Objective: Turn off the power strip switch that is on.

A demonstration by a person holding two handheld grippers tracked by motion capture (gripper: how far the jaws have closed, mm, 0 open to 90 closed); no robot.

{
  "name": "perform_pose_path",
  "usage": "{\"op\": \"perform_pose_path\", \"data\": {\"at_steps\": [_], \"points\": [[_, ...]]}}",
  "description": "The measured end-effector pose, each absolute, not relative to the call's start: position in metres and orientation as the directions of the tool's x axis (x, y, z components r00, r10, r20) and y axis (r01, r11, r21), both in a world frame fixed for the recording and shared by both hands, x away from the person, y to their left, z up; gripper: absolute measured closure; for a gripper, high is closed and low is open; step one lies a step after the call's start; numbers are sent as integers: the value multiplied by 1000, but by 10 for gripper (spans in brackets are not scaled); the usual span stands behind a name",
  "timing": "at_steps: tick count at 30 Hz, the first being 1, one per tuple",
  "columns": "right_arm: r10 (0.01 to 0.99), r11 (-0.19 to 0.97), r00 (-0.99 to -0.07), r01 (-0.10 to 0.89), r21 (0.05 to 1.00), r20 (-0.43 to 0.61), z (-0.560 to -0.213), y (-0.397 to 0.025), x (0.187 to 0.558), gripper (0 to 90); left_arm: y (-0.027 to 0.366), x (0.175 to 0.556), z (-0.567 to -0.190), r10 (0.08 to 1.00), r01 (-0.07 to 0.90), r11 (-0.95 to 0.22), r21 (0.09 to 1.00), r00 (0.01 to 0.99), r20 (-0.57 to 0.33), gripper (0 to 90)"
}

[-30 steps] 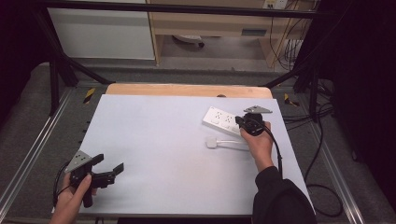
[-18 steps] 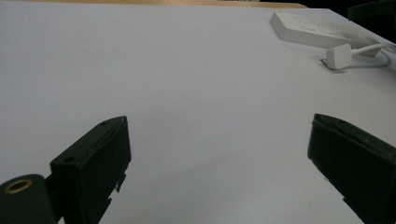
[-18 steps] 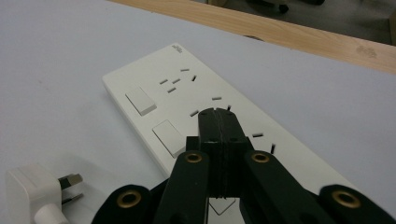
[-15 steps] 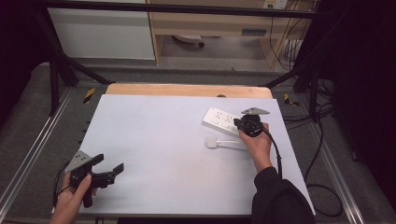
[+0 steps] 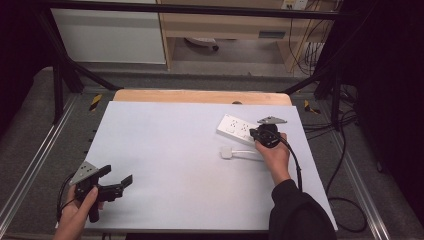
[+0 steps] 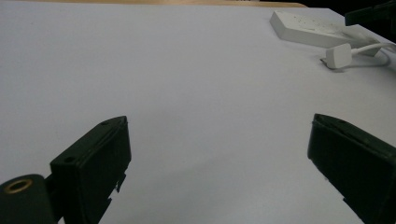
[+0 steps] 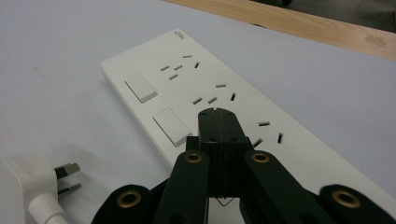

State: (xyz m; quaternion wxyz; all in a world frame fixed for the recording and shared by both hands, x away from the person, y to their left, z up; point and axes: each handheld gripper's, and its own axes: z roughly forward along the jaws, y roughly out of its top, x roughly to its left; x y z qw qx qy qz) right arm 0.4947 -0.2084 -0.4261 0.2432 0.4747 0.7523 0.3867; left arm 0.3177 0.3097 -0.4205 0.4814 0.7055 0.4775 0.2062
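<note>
We count one white power strip (image 5: 239,129) on the desk (image 5: 165,150), carrying two rocker switches (image 7: 156,107) and three sets of socket slots (image 7: 215,95). One white plug (image 5: 227,153) lies beside it, with one cable (image 5: 250,155). We hold two grippers, left (image 5: 121,182) and right (image 5: 253,133).

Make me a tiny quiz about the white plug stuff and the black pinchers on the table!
1. True or false: the right gripper has its jaws pressed together above the white plastic power strip.
2. Which gripper is wide open over bare table?
A. left gripper
B. right gripper
3. Fill in: the white three-pin plug lies on the light grey table ______ the strip, not in a socket.

Key: 1 true; 2 A; 3 beside.
</note>
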Motion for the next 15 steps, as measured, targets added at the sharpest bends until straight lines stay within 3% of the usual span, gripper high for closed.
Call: {"op": "perform_pose_path", "data": {"at_steps": [15], "points": [[899, 258, -438, 538, 802, 5, -433, -205, 494, 900, 310, 318, -420, 872, 475, -81, 876, 459, -168, 61]]}}
